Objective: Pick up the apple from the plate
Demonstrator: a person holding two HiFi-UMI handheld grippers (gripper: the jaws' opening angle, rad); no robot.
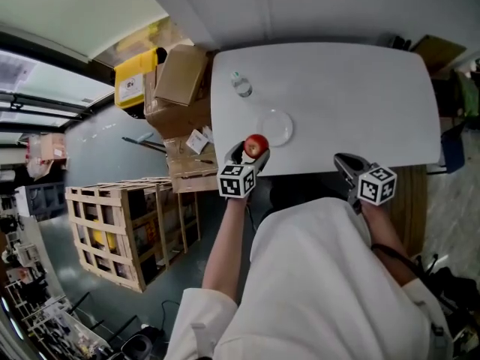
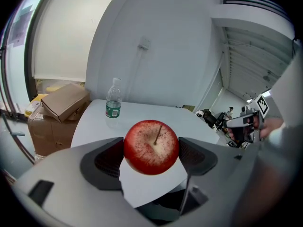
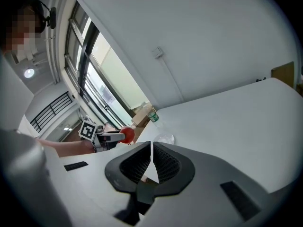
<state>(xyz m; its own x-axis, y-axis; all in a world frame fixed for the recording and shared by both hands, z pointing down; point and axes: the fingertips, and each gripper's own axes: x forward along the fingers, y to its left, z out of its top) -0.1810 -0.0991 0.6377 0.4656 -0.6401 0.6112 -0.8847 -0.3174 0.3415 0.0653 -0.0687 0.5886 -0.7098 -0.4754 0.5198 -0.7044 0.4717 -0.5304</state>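
Above table edge, red apple [image 2: 151,147] is pinched by left gripper [image 2: 151,157], clear of glass plate [image 1: 274,127]; pickup judged done. Right gripper [image 3: 150,167] is pressed shut, empty.

Red round apple [image 2: 151,147], between the left tongs [image 2: 151,161]: deep red skin with fine pale speckling, a yellowish patch around the brown stem.

Left tongs and right tongs [image 3: 150,167]: light grey bodies, dark grey pads with a fine grid texture.

Marker cubes [image 1: 238,181] on the tongs: white faces with black square patterns.

Flat white bench [image 1: 352,96] ahead of the tongs: uniform white.

Round glass plate [image 1: 275,127] just beyond the left tongs: colourless, transparent.

Clear plastic bottle [image 2: 113,103] farther ahead of the left tongs: green label.

Brown cardboard box [image 2: 64,100] left of the left tongs: plain brown.
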